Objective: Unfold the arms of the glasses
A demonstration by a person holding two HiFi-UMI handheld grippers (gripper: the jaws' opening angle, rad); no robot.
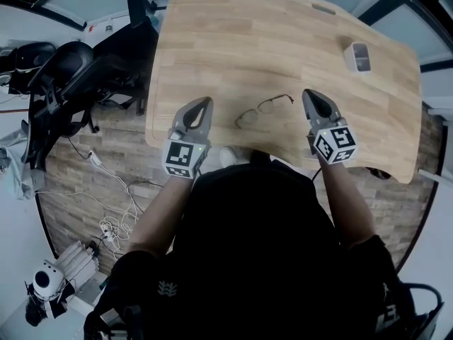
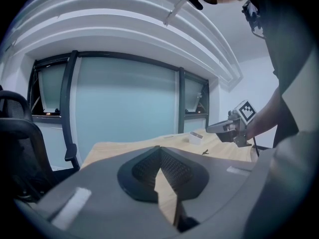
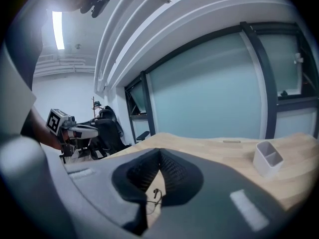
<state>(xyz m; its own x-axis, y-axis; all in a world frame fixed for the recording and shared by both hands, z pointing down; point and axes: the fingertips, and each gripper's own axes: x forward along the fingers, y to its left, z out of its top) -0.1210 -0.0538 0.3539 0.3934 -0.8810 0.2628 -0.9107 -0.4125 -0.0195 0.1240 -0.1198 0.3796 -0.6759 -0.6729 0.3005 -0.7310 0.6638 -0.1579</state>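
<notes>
Glasses [image 1: 257,110] lie on the wooden tabletop [image 1: 283,34] near its front edge, between the two grippers. Right gripper [image 1: 310,95], jaws together and empty, points at the glasses' right end, just beside it. Left gripper [image 1: 206,103], jaws together and empty, sits apart at their left. White container [image 1: 357,56] stands well apart, far right.

Right gripper [image 3: 159,156]: fingers [image 3: 175,173] meet tip to tip, gripping nothing.
Glasses [image 3: 152,197]: seen through the gap below the tips, lying on the wooden surface [image 3: 214,151].
White holder [image 3: 267,158]: upright, at right.
Left gripper [image 3: 94,130]: far left.
</notes>
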